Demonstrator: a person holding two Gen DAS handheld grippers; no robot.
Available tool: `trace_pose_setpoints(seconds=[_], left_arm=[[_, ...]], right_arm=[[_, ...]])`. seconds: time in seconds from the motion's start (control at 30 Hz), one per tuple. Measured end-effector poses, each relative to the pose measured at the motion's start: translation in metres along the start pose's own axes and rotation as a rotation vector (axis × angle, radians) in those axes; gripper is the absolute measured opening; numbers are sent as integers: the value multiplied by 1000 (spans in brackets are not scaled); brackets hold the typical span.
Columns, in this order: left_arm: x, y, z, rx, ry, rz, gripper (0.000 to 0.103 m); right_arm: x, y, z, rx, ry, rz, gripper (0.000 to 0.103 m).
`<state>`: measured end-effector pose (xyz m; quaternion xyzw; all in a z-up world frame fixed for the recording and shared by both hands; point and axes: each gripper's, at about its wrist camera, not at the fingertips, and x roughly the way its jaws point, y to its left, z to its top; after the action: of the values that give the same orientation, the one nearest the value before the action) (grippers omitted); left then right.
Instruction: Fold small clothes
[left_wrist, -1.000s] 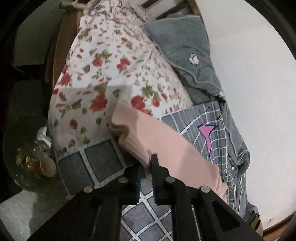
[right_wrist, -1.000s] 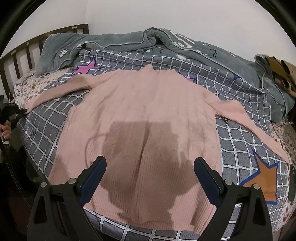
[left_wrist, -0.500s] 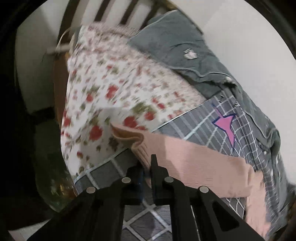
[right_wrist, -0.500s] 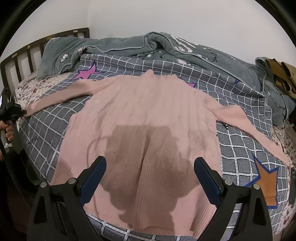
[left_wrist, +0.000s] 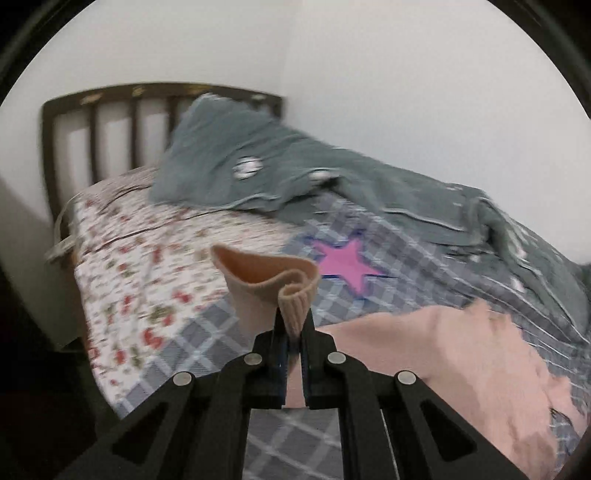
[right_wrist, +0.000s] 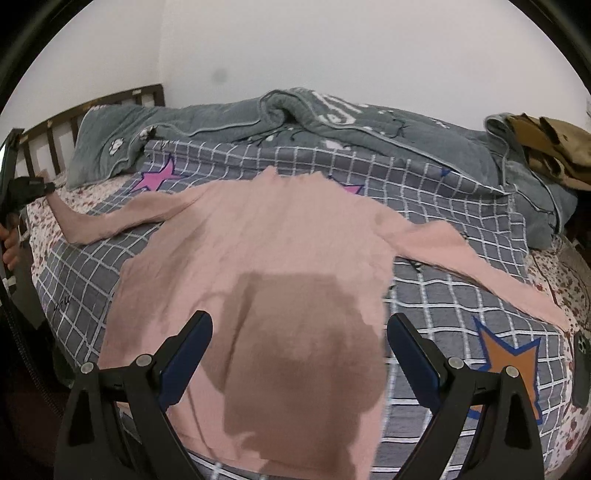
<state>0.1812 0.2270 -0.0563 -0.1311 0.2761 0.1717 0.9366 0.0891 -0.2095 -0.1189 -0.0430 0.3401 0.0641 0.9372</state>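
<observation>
A pink knit sweater (right_wrist: 266, 258) lies spread flat, front up, on a grey checked sheet (right_wrist: 436, 295). Both sleeves stretch out sideways. My left gripper (left_wrist: 293, 325) is shut on the cuff of the left sleeve (left_wrist: 291, 291) and holds it lifted above the bed. From the right wrist view that gripper (right_wrist: 46, 188) shows at the far left, with the sleeve (right_wrist: 110, 221) rising from the sheet up to it. My right gripper (right_wrist: 299, 350) hangs open above the sweater's lower body, with nothing between its fingers.
A grey blanket (right_wrist: 332, 122) is bunched along the wall side of the bed. A floral sheet (left_wrist: 147, 266) covers the head end by the dark slatted headboard (left_wrist: 110, 125). Brown clothing (right_wrist: 550, 147) lies at the far right, and a dark phone (right_wrist: 581, 365) by the right edge.
My left gripper rose and rolled while holding the sleeve cuff, lifting the sleeve off the bed. The right gripper drifted slightly and stayed open.
</observation>
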Motion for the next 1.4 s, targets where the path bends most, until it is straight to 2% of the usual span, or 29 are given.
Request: trace_pose_setpoints(seconds=[0.23, 0.4, 0.53, 0.8, 1.03, 1.23, 1.33, 1.4], left_arm=[[-5, -109, 6, 149, 7, -162, 6], [0, -194, -2, 221, 62, -315, 6], [1, -262, -21, 303, 84, -384, 6], [13, -361, -78, 415, 175, -476, 6], [25, -423, -124, 482, 253, -529, 6], [35, -446, -158, 518, 322, -542, 7], [41, -446, -164, 518, 354, -549, 16], [39, -439, -161, 513, 332, -527, 21]], right_arm=[[-13, -47, -5, 54, -29, -49, 94], [-20, -89, -15, 115, -34, -95, 94], [-23, -119, -26, 161, -20, -122, 94], [-20, -159, -52, 204, 29, -159, 94], [-17, -177, -68, 237, 51, -163, 94], [-11, -190, -76, 255, 77, -166, 91], [-8, -195, -75, 262, 85, -166, 91], [-7, -199, -73, 269, 83, -160, 91]])
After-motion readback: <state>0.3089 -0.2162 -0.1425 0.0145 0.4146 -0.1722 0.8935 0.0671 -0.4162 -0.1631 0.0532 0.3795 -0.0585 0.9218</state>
